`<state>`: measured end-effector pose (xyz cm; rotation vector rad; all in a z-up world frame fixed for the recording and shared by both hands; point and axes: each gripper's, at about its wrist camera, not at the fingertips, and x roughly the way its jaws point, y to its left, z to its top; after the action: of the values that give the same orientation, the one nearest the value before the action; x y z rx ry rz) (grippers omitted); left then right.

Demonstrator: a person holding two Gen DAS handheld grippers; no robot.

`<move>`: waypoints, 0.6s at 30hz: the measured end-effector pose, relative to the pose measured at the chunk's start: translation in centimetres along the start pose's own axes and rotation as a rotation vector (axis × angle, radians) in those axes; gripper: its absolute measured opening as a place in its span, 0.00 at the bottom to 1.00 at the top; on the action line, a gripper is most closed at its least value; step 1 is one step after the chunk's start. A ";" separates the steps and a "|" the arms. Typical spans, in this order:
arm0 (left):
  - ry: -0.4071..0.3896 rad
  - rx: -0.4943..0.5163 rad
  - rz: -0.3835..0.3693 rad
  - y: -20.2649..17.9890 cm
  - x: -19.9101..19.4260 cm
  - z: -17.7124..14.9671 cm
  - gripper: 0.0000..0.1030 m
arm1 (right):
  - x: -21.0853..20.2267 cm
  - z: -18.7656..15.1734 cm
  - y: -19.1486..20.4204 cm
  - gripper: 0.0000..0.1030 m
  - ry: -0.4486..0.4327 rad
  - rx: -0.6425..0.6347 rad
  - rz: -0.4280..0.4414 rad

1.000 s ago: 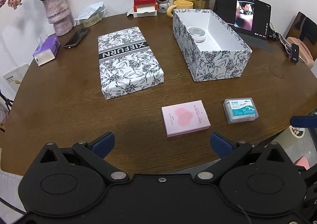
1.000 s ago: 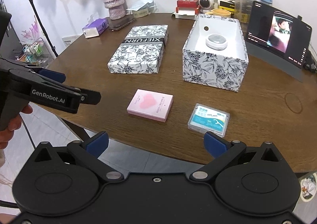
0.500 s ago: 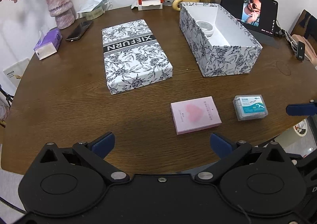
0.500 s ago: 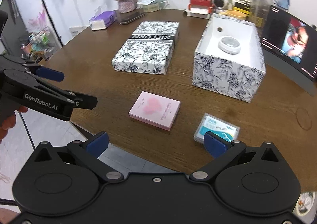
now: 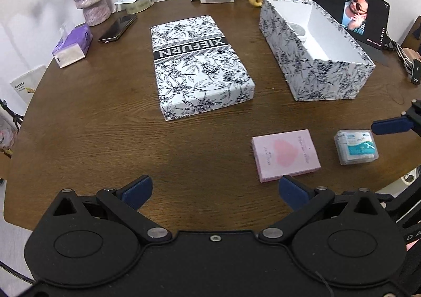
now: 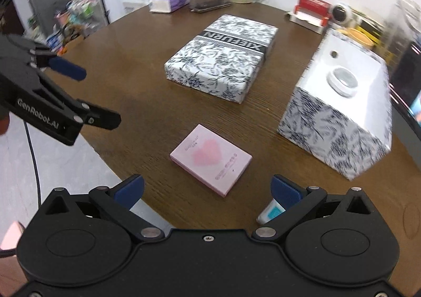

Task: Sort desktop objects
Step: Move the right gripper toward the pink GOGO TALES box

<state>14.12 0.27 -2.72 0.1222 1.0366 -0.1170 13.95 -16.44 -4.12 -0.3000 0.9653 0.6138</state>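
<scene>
Brown wood worktop fills more of both views than half a second ago, as both grippers have come forward over its near edge. The left gripper hovers with its blue fingers spread wide and empty; the pink pad, earlier ahead of it, now lies just beside its right fingertip. The clear floss case sits to the right of the pad, apart from it, and a blue finger of the right gripper now reaches in just above the case, nearer than before.

In the right wrist view the right gripper is also spread and holds nothing. It has swung left: the pad now lies between its fingertips and a little ahead, while the case has slid mostly behind the right finger. The view is blurred.

The lid lies flat mid-worktop. The open box stands to its right, well apart, with a round white tin on its floor; all three keep their places.
</scene>
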 end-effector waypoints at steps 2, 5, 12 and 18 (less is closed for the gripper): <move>0.003 -0.003 0.007 0.3 0.4 0.2 1.00 | 0.8 0.4 -0.1 1.00 0.011 -0.031 0.013; 0.014 -0.010 0.009 0.8 1.0 0.4 1.00 | 2.2 1.2 -0.5 1.00 0.028 -0.075 0.027; 0.045 0.005 0.018 1.4 2.8 0.9 1.00 | 6.2 2.7 -0.6 1.00 0.082 -0.211 0.068; 0.075 -0.002 0.020 1.9 4.2 1.3 1.00 | 9.2 3.7 -0.7 1.00 0.154 -0.340 0.124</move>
<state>17.66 1.79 -5.60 0.1356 1.1101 -0.0936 20.69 -11.90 -9.79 -0.5992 1.0306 0.8800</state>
